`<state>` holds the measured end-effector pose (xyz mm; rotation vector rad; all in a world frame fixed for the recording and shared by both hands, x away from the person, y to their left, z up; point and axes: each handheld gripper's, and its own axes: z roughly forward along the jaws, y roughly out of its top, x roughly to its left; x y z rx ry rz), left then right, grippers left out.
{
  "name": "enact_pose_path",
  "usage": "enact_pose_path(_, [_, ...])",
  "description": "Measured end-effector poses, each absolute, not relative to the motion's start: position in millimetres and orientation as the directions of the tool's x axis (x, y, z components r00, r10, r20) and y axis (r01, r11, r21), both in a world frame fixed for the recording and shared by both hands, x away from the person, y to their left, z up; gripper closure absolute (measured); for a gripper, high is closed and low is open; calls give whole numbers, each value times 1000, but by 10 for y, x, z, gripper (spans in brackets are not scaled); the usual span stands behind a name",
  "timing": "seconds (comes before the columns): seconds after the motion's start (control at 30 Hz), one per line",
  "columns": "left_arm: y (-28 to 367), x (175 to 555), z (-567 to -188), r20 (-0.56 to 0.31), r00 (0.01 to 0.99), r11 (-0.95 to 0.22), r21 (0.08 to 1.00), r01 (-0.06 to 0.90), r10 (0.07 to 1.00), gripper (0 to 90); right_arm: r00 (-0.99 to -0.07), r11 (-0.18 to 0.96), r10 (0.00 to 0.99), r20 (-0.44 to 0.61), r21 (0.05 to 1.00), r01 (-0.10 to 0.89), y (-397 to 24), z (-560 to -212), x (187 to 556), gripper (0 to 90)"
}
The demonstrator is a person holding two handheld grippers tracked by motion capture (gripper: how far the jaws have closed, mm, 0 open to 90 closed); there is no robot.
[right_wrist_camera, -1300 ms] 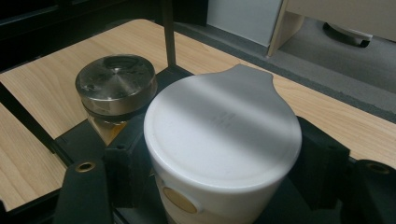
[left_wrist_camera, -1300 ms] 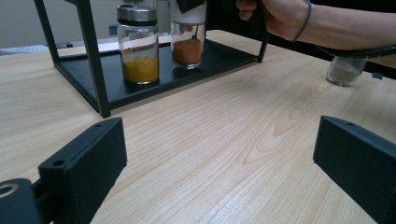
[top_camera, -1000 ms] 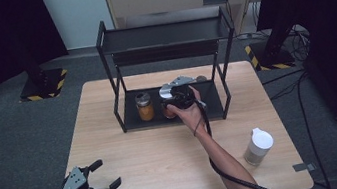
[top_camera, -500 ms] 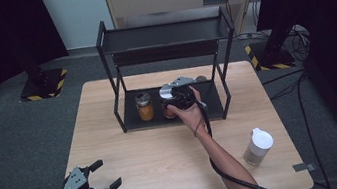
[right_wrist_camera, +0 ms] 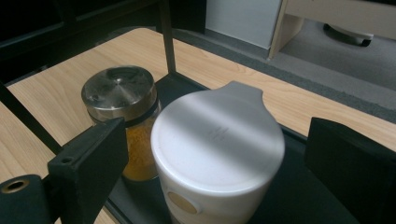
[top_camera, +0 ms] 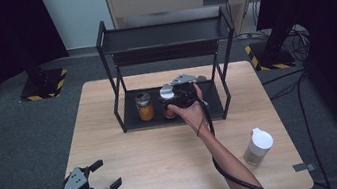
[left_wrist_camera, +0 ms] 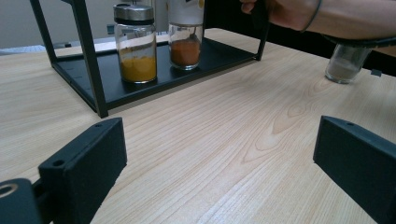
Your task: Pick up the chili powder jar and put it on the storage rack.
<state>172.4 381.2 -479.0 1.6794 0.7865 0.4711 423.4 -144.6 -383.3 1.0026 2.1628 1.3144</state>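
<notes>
Where the black two-tier rack (top_camera: 162, 34) stands at the upper middle of the high view, its bottom shelf (top_camera: 213, 105) carries two jars side by side. On the left sits a glass jar (top_camera: 144, 107) with a metal lid, partly filled with yellow-orange powder; just right of it is a white-lidded jar (top_camera: 167, 98) whose lower part, in the left gripper view, shows reddish-brown powder (left_wrist_camera: 185, 50) behind clear glass. A third container, a white-capped jar (top_camera: 258, 146) holding pale powder, stands alone on the desk (top_camera: 175, 154) at the lower right of the high view, well apart from the rack.

In the right gripper view the white lid (right_wrist_camera: 217, 135) fills the centre of the frame, lying between the two black jaws, with the metal-lidded jar (right_wrist_camera: 120, 95) behind and to its left, partly hidden by the left jaw. The right gripper (top_camera: 180, 92), held by a hand (top_camera: 188, 113) reaching into the rack's lower shelf, has its jaws spread wide, one on either side of the lid; whether either jaw touches it I cannot tell.

At the lower left of the high view, the left gripper (top_camera: 102, 176) hangs over the desk's front edge, its jaws wide apart and holding nothing, pointed toward the rack.
</notes>
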Motion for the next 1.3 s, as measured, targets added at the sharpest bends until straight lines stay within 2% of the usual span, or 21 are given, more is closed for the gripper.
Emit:
enact_pose_path(0.23, [3811, 1722, -4791, -99, 691, -109, 962, 251, 716, 16, -667, 274, 744, 41, 892, 361, -1537, -3645, 4160, 67])
enact_pose_path(0.47, [3806, 1726, -4787, -97, 693, -113, 961, 251, 714, 16, -696, 292, 718, 9, 904, 313, -1641, -3431, 4002, 64])
enact_pose_path(0.67, [3804, 1728, -4784, -96, 694, -116, 961, 252, 713, 17, -722, 282, 692, 22, 912, 298, -1776, -3272, 3879, 62])
enact_pose_path(0.87, [3799, 1728, -4782, -95, 694, -118, 960, 253, 713, 17, -742, 312, 670, -17, 914, 260, -1867, -3116, 3703, 62])
enact_pose_path(1.1, [3799, 1728, -4781, -95, 694, -118, 960, 253, 713, 17, -775, 283, 632, 30, 921, 267, -2092, -3021, 3589, 62])
enact_pose_path(1.3, [3798, 1726, -4779, -95, 693, -119, 960, 254, 715, 16, -781, 287, 624, 15, 926, 247, -2266, -2949, 3432, 59])
